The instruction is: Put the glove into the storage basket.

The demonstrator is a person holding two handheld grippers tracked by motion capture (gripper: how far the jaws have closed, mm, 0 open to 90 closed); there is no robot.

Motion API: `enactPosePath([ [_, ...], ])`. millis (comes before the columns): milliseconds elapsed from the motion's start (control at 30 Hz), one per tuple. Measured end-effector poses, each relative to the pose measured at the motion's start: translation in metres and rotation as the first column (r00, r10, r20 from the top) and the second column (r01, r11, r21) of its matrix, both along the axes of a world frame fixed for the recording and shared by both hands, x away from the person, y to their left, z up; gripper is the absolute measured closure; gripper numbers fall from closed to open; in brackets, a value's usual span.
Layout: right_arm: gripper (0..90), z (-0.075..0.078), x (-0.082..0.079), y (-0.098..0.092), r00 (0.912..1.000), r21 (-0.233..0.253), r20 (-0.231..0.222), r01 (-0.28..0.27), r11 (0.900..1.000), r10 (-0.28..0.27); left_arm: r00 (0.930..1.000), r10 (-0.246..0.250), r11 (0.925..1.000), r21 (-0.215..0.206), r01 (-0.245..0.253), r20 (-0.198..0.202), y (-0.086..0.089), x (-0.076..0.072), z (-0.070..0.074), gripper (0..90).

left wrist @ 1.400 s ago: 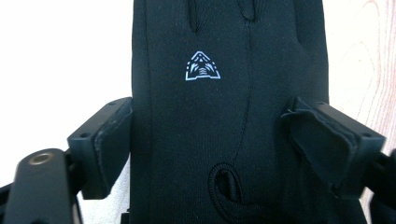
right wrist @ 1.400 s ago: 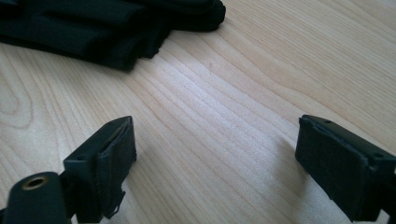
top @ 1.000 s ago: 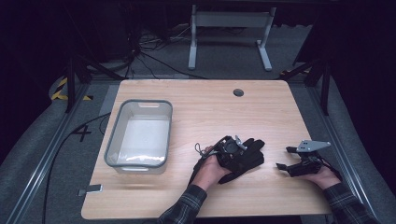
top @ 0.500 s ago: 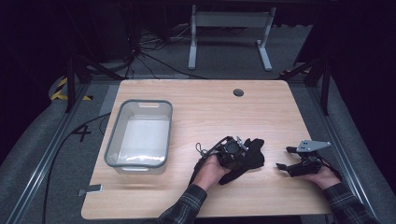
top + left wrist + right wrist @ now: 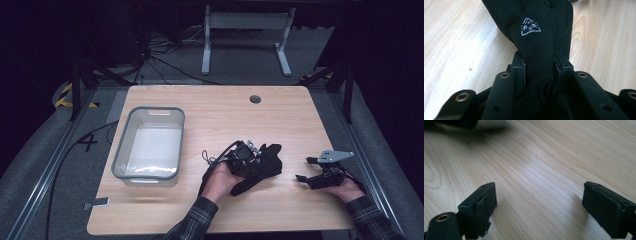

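A black glove (image 5: pixel 266 161) with a small white triangular logo (image 5: pixel 530 26) lies on the wooden table, right of centre near the front. My left gripper (image 5: pixel 248 159) is shut on it: in the left gripper view both jaws pinch the glove's (image 5: pixel 541 42) cuff end, and its fingers stretch away over the wood. My right gripper (image 5: pixel 306 170) rests low on the table at the front right, a short way right of the glove. Its jaws stand wide open in the right gripper view, with only bare wood between the pads (image 5: pixel 484 207).
A clear grey plastic bin (image 5: pixel 150 145) stands on the left half of the table. A round cable hole (image 5: pixel 255 99) sits near the table's far edge. A metal stand (image 5: pixel 245 30) and cables lie on the floor beyond the table.
My left gripper and the glove have shifted slightly on the table. The right gripper has stayed where it was.
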State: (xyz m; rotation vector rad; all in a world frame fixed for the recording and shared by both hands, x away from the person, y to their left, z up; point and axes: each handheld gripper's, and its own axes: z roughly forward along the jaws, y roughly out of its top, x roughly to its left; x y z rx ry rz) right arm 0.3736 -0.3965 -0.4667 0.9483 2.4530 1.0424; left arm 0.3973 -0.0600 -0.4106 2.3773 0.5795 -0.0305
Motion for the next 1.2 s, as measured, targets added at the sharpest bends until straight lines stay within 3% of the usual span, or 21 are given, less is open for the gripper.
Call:
enactPosePath([
  [500, 12.8, 0.0, 0.0, 0.0, 1.0, 0.0, 0.0, 0.0, 1.0, 0.0, 0.9965, 0.082, 0.9964, -0.026, -0.081, 0.02, 0.041, 0.002, 0.029, 68.1],
  [733, 13.0, 0.0, 0.0, 0.0, 1.0, 0.0, 0.0, 0.001, 1.0, -0.001, 0.991, 0.129, 0.991, -0.042, -0.127, 0.037, 0.064, 0.004, 0.04, 67.9],
  [1000, 13.0, 0.0, 0.0, 0.0, 1.0, 0.001, 0.0, 0.001, 1.0, -0.001, 0.9773, 0.204, 0.978, -0.057, -0.2, 0.058, 0.102, 0.007, 0.055, 67.8],
  [1200, 13.1, 0.0, 0.0, 0.0, 1.0, 0.001, 0.001, 0.001, 1.0, -0.001, 0.9575, 0.278, 0.9593, -0.07, -0.273, 0.075, 0.133, 0.009, 0.061, 67.8],
])
